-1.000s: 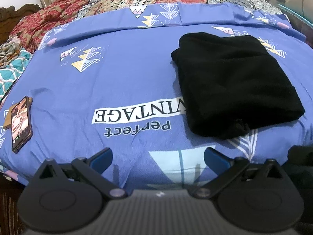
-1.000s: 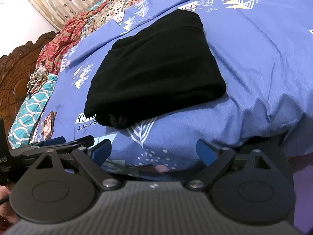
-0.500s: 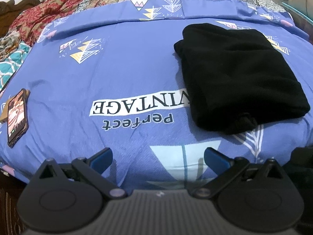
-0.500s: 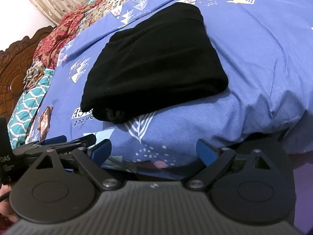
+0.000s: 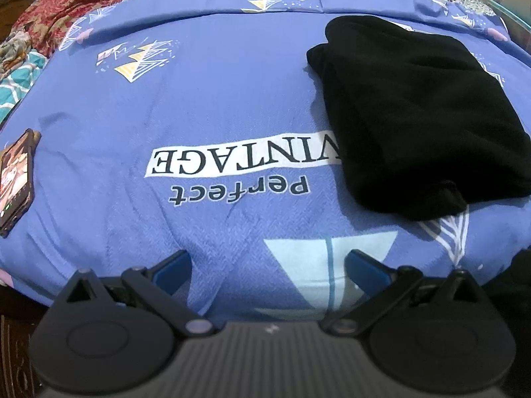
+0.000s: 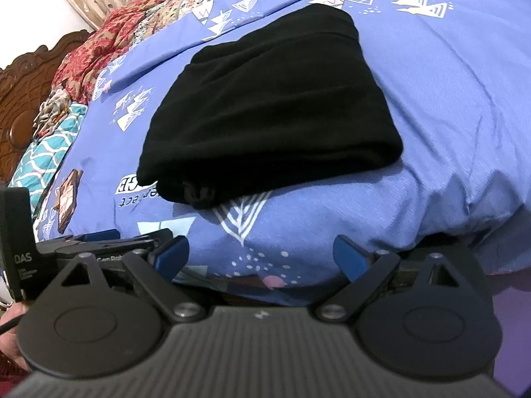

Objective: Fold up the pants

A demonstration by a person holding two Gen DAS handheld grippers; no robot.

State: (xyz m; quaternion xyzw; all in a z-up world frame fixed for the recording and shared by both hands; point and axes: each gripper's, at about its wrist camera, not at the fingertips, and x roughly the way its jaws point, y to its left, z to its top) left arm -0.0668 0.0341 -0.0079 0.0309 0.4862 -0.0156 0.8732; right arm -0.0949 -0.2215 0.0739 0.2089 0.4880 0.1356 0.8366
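Observation:
The black pants [image 5: 411, 116] lie folded into a thick rectangle on the blue printed bedsheet [image 5: 199, 109]. In the left wrist view they are at the right, beyond and to the right of my left gripper [image 5: 268, 262], which is open and empty above the bed's near edge. In the right wrist view the pants [image 6: 272, 109] lie straight ahead of my right gripper [image 6: 262, 253], which is open and empty and stands off the bed's edge. The left gripper's body [image 6: 99, 245] shows at the lower left there.
A phone [image 5: 15, 179] lies on the sheet at the left edge; it also shows in the right wrist view [image 6: 68, 200]. Red patterned blankets [image 5: 66, 3] and a teal cloth [image 6: 46, 152] lie at the far side. A carved wooden headboard [image 6: 20, 89] stands at the left.
Both grippers have tilted and shifted slightly; the pants now sit a little higher in the left view and closer in the right view. The pants have not moved on the bed.

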